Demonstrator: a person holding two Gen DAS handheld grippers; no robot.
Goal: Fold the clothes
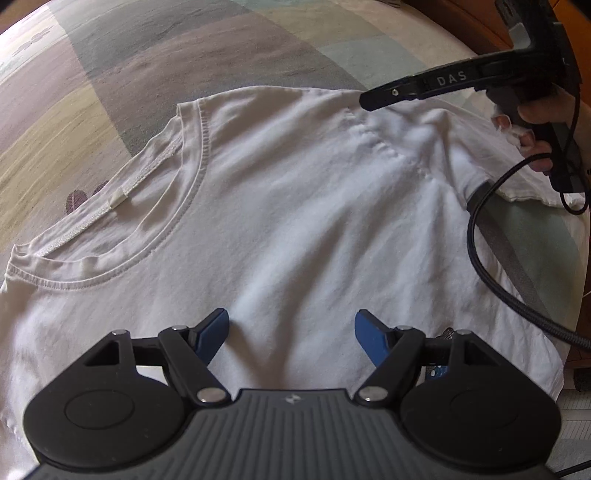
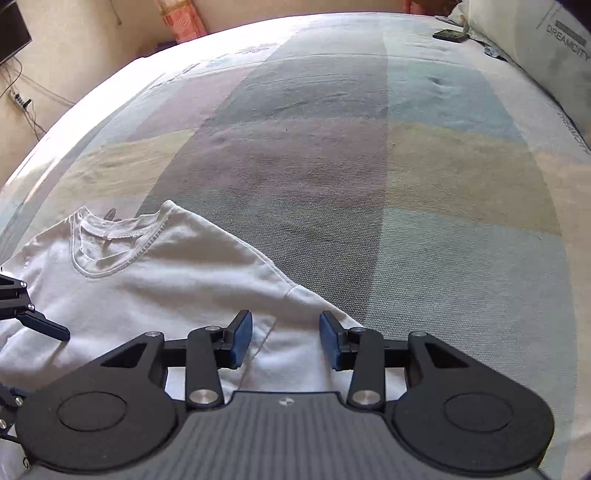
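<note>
Left gripper (image 1: pixel 291 338) body hides the white T-shirt's (image 1: pixel 295 206) lower part.

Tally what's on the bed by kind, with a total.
White T-shirt: 1
Pillow: 1
Small dark object near the pillow: 1
Total: 3

Before me stretches a bed (image 2: pixel 424 177) under a blanket of muted colour blocks (grey, mauve, tan, pale blue), a pillow (image 2: pixel 535 40) at its far corner, beige wall (image 2: pixel 92 48) behind.
</note>
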